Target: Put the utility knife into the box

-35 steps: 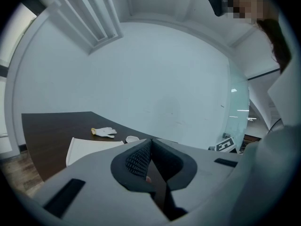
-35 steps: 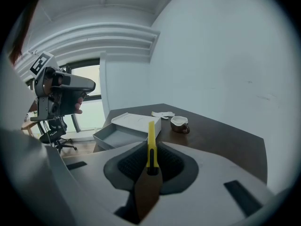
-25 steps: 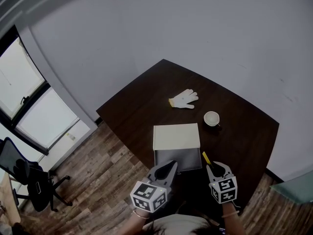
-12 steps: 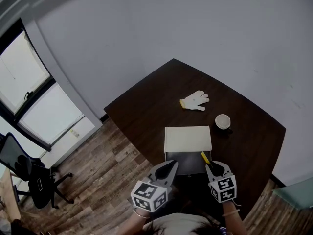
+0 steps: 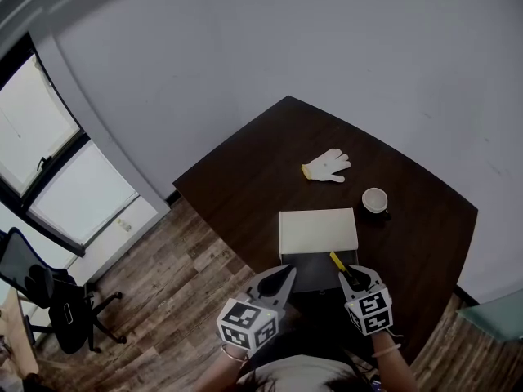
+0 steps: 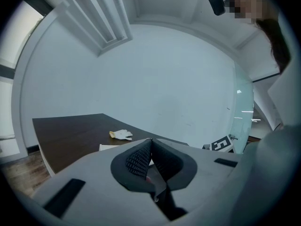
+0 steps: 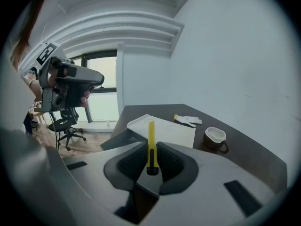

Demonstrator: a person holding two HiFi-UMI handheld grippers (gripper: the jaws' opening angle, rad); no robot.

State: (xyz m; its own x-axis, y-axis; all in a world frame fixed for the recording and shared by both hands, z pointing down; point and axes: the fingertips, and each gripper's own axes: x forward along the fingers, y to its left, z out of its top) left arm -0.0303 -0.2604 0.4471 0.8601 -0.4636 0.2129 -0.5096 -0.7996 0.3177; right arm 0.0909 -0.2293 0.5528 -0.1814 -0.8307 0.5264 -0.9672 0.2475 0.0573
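Utility knife (image 7: 151, 131) (slim, yellow) nearer box (image 5: 319, 232); right tongs (image 7: 151, 148) pinching it, left tongs (image 6: 151, 142) closed.

No legible text, brand, number. Square coded markers (image 5: 248, 327) on left tool (image 5: 280, 278), right tool (image 5: 354, 278): patterns only.

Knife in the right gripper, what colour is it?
Slim yellow utility knife, seen best in right gripper view.

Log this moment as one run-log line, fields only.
right tongs: shut on utility knife | left tongs: shut, empty | box: open | status: knife held at box, not released
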